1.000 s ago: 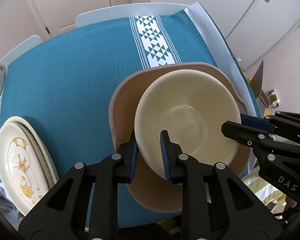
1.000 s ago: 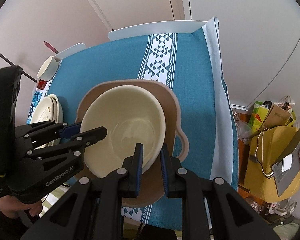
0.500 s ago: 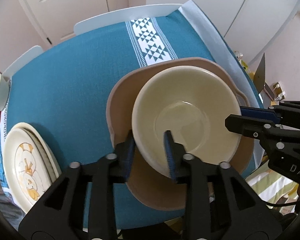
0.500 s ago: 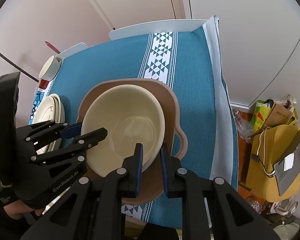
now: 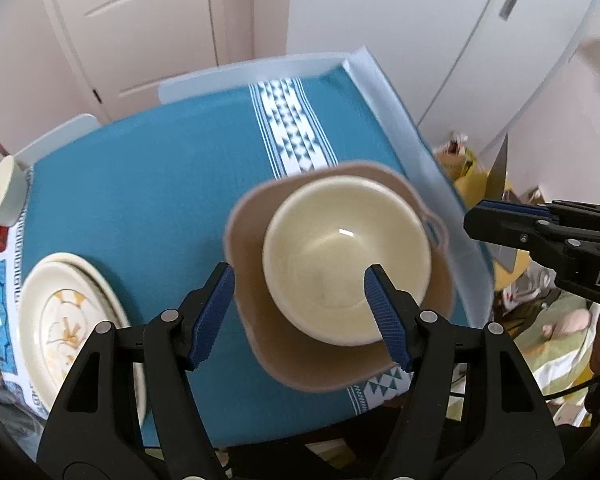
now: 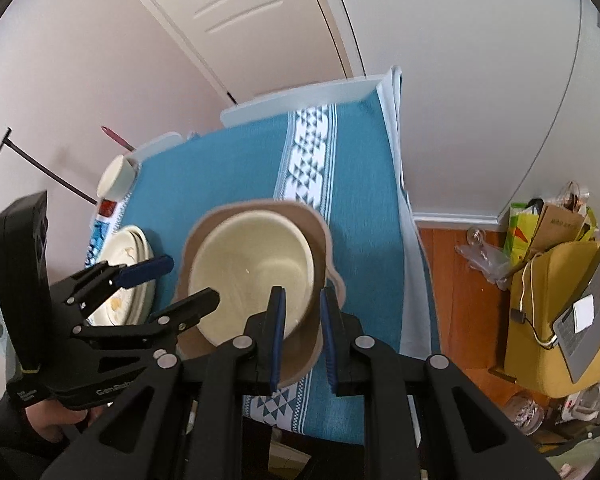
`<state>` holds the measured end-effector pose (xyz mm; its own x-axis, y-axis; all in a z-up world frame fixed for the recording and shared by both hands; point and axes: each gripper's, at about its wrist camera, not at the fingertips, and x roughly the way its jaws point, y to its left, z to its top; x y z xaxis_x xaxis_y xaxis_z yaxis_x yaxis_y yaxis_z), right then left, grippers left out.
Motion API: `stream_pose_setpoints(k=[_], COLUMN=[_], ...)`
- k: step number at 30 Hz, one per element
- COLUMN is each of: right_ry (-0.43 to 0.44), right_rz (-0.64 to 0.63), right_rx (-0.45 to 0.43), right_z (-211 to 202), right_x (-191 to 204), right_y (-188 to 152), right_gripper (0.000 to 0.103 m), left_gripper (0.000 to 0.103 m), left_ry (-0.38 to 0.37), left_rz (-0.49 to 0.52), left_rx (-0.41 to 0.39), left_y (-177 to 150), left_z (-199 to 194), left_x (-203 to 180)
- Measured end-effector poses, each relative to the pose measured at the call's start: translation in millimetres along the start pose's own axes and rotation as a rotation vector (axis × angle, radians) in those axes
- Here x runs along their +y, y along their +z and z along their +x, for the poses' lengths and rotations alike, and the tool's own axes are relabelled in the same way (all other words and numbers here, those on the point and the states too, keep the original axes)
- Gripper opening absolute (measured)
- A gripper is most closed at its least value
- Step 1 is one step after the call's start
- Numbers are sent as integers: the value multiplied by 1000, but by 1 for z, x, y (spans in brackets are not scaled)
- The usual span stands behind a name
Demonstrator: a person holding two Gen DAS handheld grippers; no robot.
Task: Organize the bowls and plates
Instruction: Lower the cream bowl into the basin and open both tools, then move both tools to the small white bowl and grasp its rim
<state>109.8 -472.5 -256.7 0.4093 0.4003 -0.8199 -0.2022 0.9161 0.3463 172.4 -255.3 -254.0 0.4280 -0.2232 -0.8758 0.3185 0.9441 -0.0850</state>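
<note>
Cream bowl (image 5: 346, 264) nested in the tan dish (image 5: 296, 344), centre of the left wrist frame, on the teal tablecloth (image 5: 148, 200).
Left gripper (image 5: 300, 312): spread wide, blue pads on either side of the bowl's near edge, one pad out over the cloth, the other over the bowl interior, no contact seen, holding nothing. Right gripper (image 6: 302, 316): jaws narrow with a gap between them, straddling the near rim of bowl (image 6: 256, 272) and dish (image 6: 304, 356); cannot tell if they pinch it. Stacked plates (image 5: 66, 324) at lower left of the left wrist frame, well apart from the bowl. White cup (image 5: 2, 194) at the left edge.
</note>
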Motion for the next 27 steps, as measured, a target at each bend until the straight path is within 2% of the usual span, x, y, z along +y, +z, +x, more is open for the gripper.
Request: stream_pose_setpoints(k=[4,8,10,11,12,13,14,15,18,23,27], right_ry=[54,201,224,238,257,278,306,319,341,361,311], right_rz=[-90,-151,-186,-203,-216,-227,-243,-254,-294,-367,-445], right_rx=[-59,-141,-162,-173,-185,-199,-226,-245,-302,-361,-268], right_z=[-17,-30,-32,-32,-33,-34,-36,-37,-35,-20,16], right_x=[27,58,72,82,91,100,113,121,155,216,273], right_y=[20,44,54,61,67,72,80,85,102,132,160], right_gripper=[16,16,20,33,56,68,84,91,102,103,103], left_gripper=[65,65,69,73,87,101,103,103,103,103,103], left_ry=[30,77,97,111,133,160,188,209,246,236,233], left_rz=[-44,-128,-182,-208,-234,-257,-279,-297,-365,-504,-581], left_rx=[-91,-216,-259,-280,-303,-325,-349,-372,-394,-416,-391], left_y=[5,0,-4,-6,-8,-9,-10,-12,-13,-21,-19], left_z=[-37,-88,-112,-122,-133,-143,-153,-162,-178,-190,-179], left_x=[18,53,74,85,96,106,118,130,172,250,314])
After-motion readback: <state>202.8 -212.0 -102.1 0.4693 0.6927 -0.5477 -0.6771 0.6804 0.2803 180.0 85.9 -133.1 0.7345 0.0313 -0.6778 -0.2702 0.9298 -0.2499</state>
